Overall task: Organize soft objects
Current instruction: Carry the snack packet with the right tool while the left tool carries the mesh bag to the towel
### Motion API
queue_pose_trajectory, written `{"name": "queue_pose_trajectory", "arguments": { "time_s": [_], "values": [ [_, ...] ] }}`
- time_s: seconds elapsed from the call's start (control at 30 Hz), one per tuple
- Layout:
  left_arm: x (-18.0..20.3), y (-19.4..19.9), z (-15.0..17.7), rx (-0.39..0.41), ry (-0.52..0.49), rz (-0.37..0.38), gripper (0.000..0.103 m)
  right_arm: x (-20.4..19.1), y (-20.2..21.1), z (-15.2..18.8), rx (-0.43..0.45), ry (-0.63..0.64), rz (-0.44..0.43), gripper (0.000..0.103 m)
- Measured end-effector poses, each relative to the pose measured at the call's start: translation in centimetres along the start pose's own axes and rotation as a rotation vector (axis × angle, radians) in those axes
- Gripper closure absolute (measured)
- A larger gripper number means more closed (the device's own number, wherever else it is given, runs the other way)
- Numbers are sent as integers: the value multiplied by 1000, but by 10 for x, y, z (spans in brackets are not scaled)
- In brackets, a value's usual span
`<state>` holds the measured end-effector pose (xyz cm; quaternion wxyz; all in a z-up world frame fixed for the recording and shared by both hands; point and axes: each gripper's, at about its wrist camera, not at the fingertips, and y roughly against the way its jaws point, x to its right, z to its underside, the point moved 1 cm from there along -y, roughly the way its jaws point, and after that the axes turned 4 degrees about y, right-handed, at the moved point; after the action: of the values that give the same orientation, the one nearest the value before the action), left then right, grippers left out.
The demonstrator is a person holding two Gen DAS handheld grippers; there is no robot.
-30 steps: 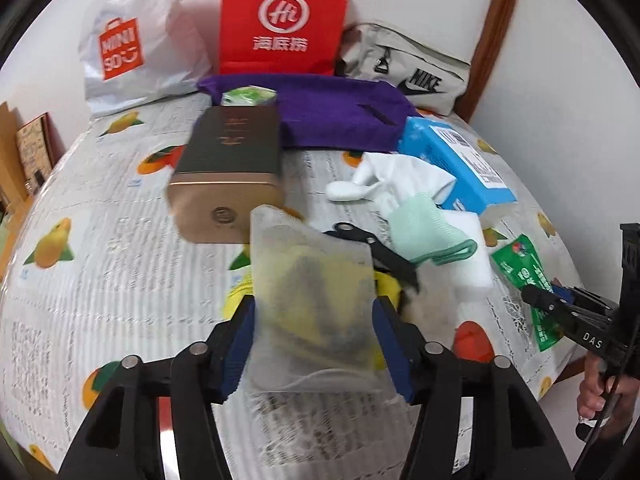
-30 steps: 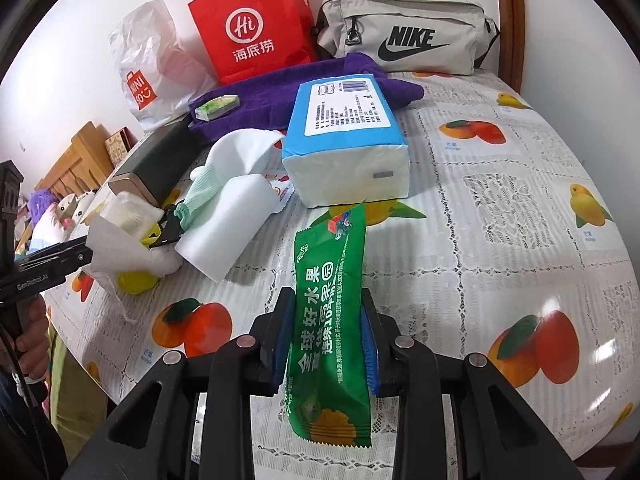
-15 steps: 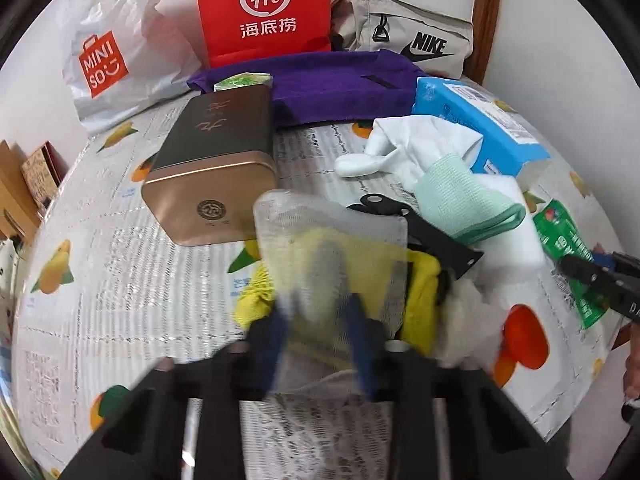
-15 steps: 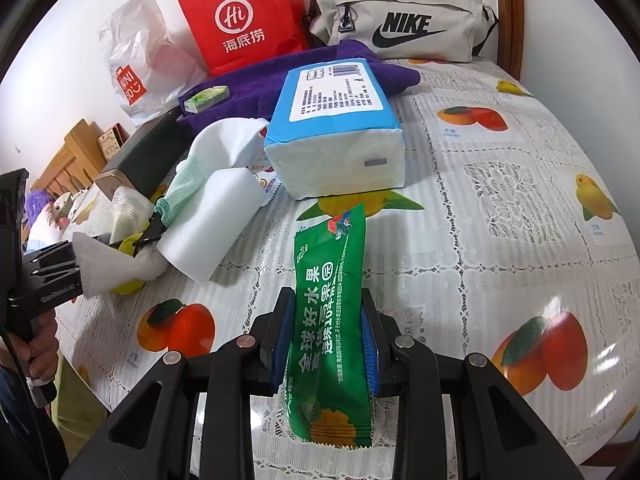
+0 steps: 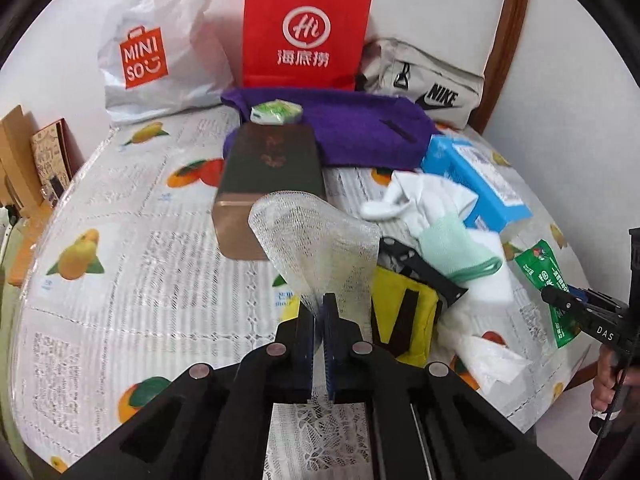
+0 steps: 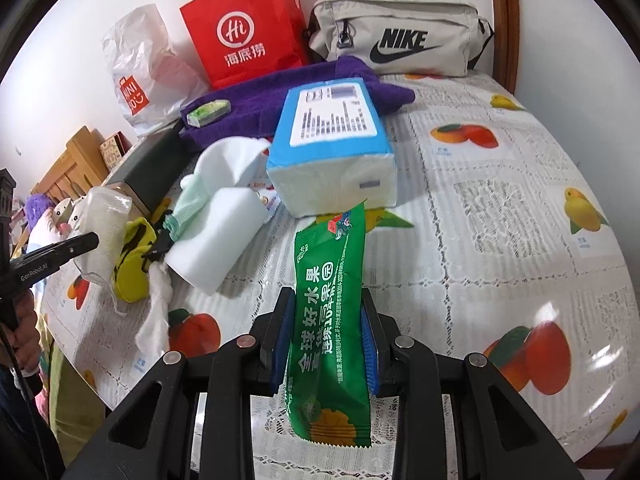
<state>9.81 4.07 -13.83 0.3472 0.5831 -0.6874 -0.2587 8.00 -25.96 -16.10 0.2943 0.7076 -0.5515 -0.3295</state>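
Observation:
My left gripper (image 5: 322, 308) is shut on a white mesh gauze cloth (image 5: 316, 244), which fans out above the table; the gauze also shows at the left of the right wrist view (image 6: 102, 224). Under it lies a yellow pouch (image 5: 404, 320) with a black strap. My right gripper (image 6: 326, 316) is shut on a green snack packet (image 6: 330, 308) and holds it over the table's front edge; the packet also shows in the left wrist view (image 5: 546, 280). A white cloth (image 5: 424, 200), a mint green glove (image 5: 456, 248) and a white sponge block (image 6: 212, 240) lie piled in the middle.
A gold and dark tin box (image 5: 268, 184), a blue tissue pack (image 6: 332, 140), a purple towel (image 5: 360, 128) with a small green packet (image 5: 276, 112), a red paper bag (image 5: 304, 28), a white Miniso bag (image 5: 156, 48) and a Nike bag (image 6: 400, 40) stand on the fruit-print tablecloth (image 6: 500, 216).
My left gripper has closed from wide open to shut, pinching the gauze cloth, and lifted it off the yellow pouch. The right gripper keeps holding the green packet, nearly still.

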Motion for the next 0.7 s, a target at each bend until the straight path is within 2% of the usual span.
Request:
{"name": "queue_pose_trajectory", "arguments": {
  "time_s": [0.37, 0.7],
  "values": [
    [8, 24, -27, 52, 14, 10, 98, -8, 34, -35, 80, 50, -57, 73],
    [10, 26, -71, 77, 47, 6, 98, -17, 32, -90, 120, 77, -81, 73]
  ]
}}
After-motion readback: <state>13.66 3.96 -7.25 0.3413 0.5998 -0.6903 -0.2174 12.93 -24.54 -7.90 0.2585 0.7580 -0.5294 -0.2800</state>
